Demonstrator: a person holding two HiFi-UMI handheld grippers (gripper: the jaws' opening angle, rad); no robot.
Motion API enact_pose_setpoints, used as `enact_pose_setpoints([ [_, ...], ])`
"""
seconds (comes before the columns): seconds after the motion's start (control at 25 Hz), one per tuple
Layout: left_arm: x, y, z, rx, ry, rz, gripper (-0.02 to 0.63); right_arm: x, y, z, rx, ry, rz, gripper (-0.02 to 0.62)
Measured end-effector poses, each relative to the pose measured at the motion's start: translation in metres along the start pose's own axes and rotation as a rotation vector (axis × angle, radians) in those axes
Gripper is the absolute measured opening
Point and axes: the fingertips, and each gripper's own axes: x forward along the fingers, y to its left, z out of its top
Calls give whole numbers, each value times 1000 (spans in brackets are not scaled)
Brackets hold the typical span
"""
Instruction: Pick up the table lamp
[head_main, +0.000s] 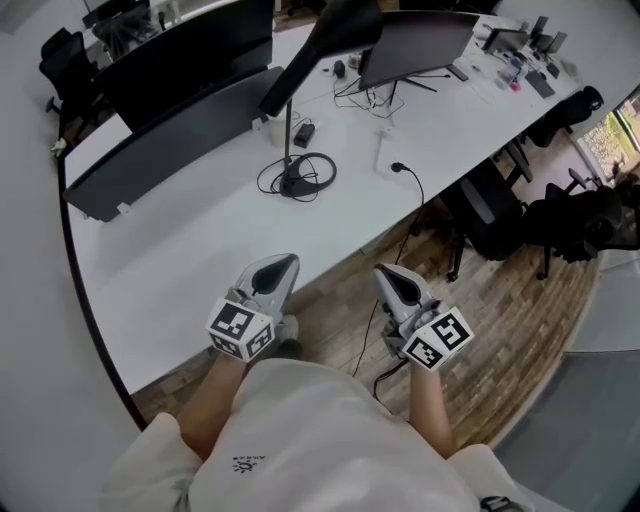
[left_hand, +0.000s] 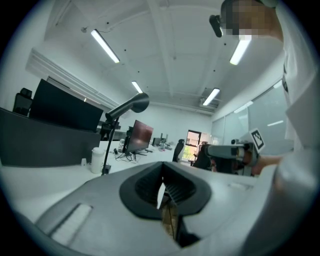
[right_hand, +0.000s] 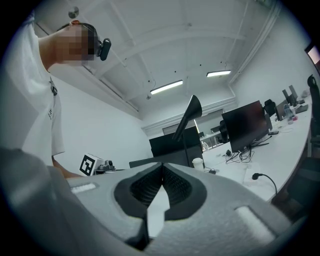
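At the near edge of the long white desk (head_main: 200, 240), the person holds both grippers side by side; the left gripper (head_main: 283, 262) has its jaws clenched together on nothing; the right gripper (head_main: 392, 275) is likewise pressed closed and empty; the table lamp (head_main: 318, 48) stands upright farther back on the desk, well apart from both; a black cable (head_main: 322, 172) loops beside its base; a dark monitor (head_main: 415, 45) sits beyond.

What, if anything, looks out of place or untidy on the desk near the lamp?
Nothing looks spilled or damaged. The table lamp stands upright on the white desk, a black cord coiled loosely round its base. Right of it, a black cable with a plug trails off the desk's edge.
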Motion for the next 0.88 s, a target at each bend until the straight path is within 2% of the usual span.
enact_pose_setpoints([
  [0.56,5,91,11,-10,13,-19,-6,98,-8,10,-18,14,-14,2],
  [0.88,18,140,13,-28,9,-74,-6,151,-18,7,-26,38,-40,2],
])
